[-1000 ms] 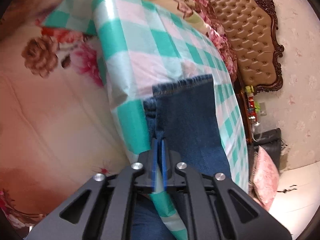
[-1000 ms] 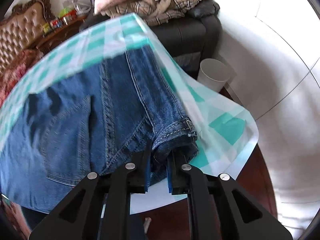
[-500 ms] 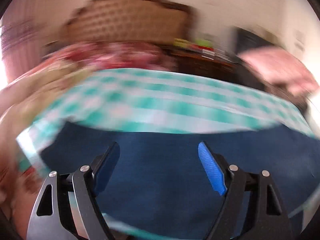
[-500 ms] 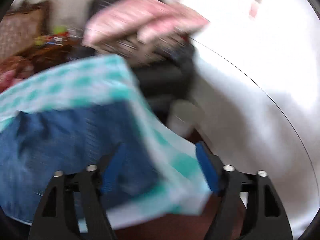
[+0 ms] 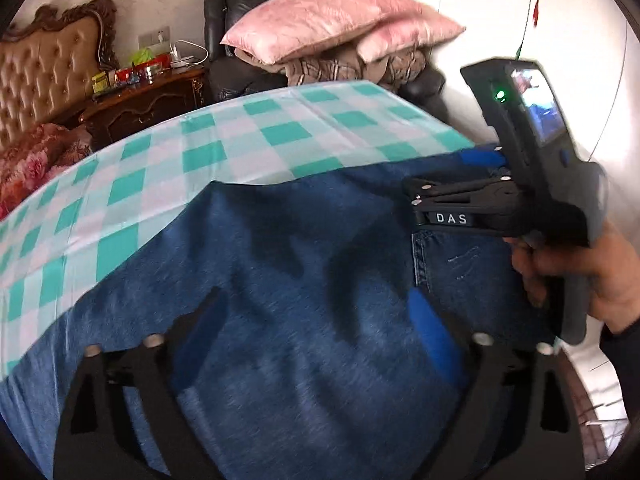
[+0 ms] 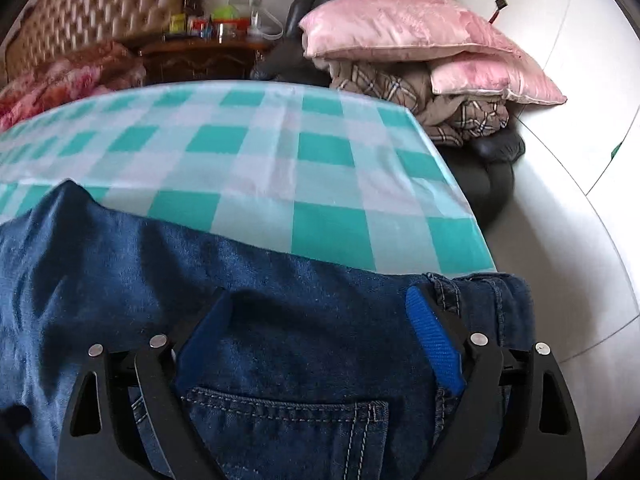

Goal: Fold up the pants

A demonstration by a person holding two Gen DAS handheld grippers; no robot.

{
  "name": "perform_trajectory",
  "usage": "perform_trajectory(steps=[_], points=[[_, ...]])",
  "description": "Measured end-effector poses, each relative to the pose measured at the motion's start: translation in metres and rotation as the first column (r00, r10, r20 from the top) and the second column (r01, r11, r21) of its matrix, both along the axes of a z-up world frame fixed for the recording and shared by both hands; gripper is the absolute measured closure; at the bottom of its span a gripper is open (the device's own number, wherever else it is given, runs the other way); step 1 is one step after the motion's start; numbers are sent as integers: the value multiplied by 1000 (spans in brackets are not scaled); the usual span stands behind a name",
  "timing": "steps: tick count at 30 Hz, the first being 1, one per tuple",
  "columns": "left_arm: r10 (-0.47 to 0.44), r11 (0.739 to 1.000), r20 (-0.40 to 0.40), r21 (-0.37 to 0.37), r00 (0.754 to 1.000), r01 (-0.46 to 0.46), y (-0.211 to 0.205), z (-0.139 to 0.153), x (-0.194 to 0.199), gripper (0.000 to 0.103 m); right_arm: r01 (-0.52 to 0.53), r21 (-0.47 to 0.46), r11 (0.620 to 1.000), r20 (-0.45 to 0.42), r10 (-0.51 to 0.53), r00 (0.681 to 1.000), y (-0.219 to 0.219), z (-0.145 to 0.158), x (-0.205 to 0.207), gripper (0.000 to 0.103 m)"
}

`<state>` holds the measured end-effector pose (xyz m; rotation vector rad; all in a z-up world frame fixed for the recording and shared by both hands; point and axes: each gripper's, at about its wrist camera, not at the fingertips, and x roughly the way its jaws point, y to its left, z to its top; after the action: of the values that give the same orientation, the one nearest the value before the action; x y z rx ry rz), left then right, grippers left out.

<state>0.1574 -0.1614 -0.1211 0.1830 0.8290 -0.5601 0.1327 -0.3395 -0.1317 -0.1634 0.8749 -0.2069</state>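
Bedroom, green checked cloth (image 6: pixel 256 160) over table. Folded jeans (image 6: pixel 280 320) lie flat under both jaw pairs, long side running left-right. Left gripper (image 5: pixel 316 332) and right gripper (image 6: pixel 320 328) opening, nothing pinched. Right gripper nearer waistband end (image 6: pixel 480 292).

Both claws, left (image 5: pixel 308 332) and right (image 6: pixel 320 328), off the jeans (image 6: pixel 280 320), jaws opening, nothing between.

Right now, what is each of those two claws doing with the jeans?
Left gripper: jaws opening wide above the jeans, holding nothing.
Right gripper: jaws opening wide above the jeans, holding nothing.
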Motion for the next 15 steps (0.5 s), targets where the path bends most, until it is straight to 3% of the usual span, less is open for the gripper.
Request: perform_trajectory(steps=[3,4,5,6,7,8,15], points=[[26,999,21,-19,999,-26,-15,6,9,4,4,-11,1000,1,-4,1000,2,-3,3,18],[37,999,28,-35,999,-36,-18,10,15,15,8,0,1000,4,-8,1000,0,-3,3,18],[50,998,21,-48,999,-49,-21,12,22,42,10,1,1000,6,-10,1000,1,-3,4,18],[76,996,-8,-46,997,-76,-25,12,35,56,12,-4,1000,6,-12,1000,2,-4,5,18],[101,994,-35,-41,994,-102,-26,11,45,80,15,-12,1000,7,-15,1000,3,-4,4,18],[119,992,-58,-42,991,-121,-28,9,57,89,17,-14,1000,8,-17,1000,3,-4,3,18],[144,989,-74,48,987,-141,-53,-22,108,89,17,-3,1000,11,-17,1000,2,-3,2,18]])
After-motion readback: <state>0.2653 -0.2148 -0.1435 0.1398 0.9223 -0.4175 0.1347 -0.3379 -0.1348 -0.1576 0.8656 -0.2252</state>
